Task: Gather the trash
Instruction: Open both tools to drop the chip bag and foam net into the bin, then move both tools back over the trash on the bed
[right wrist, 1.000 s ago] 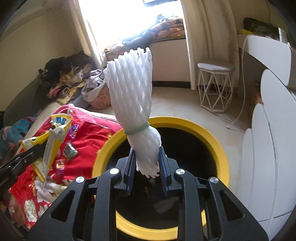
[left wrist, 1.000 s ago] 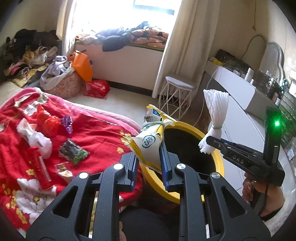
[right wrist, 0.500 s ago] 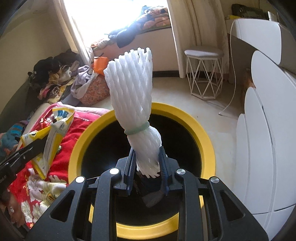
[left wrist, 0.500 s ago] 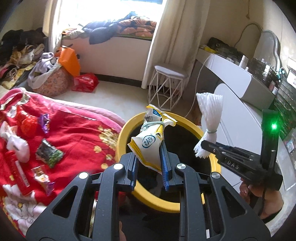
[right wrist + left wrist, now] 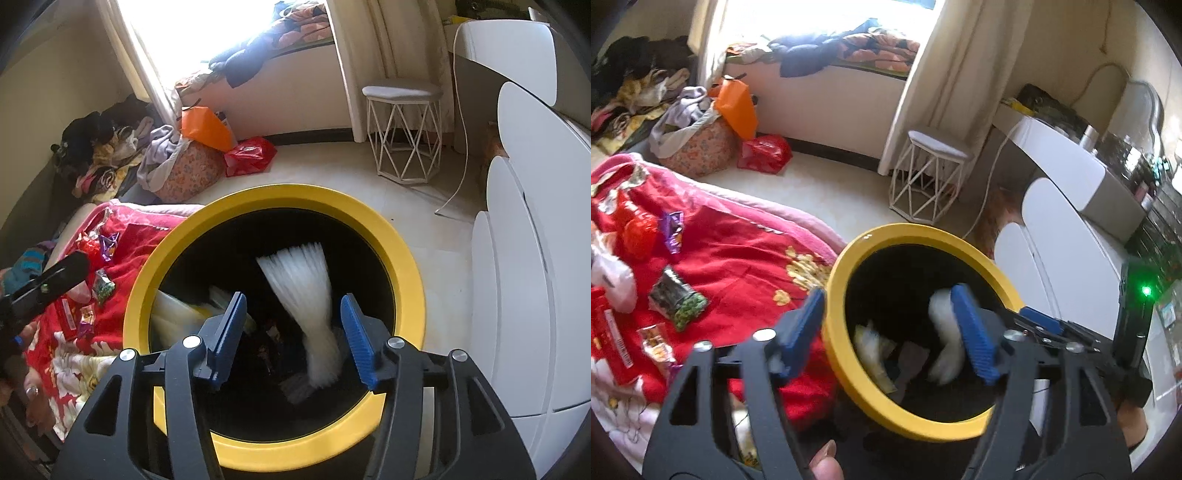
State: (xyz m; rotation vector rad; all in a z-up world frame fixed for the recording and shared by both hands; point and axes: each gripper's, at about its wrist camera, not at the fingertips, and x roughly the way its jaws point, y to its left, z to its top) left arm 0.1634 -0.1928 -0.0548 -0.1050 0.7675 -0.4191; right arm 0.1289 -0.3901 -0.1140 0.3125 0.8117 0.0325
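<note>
A black bin with a yellow rim [image 5: 849, 266] [image 5: 402, 251] stands beside the bed. My left gripper [image 5: 890, 332] is open and empty above the bin's near edge. My right gripper [image 5: 291, 332] is open and empty over the bin mouth. The white foam net [image 5: 306, 295] [image 5: 945, 336] is blurred, falling inside the bin. The yellow snack packet [image 5: 871, 350] [image 5: 173, 314] lies inside the bin at its left side. Several wrappers remain on the red blanket [image 5: 738, 258], among them a green pea packet [image 5: 677, 299] and a purple wrapper [image 5: 672, 230].
A white wire stool [image 5: 931, 173] stands on the floor past the bin. White cabinets [image 5: 524, 258] are to the right. A laundry basket [image 5: 694, 147], an orange bag [image 5: 737, 107] and a red bag [image 5: 764, 153] sit by the window wall.
Both grippers have opened. The yellow snack packet and the white foam net have left the jaws and dropped into the bin.
</note>
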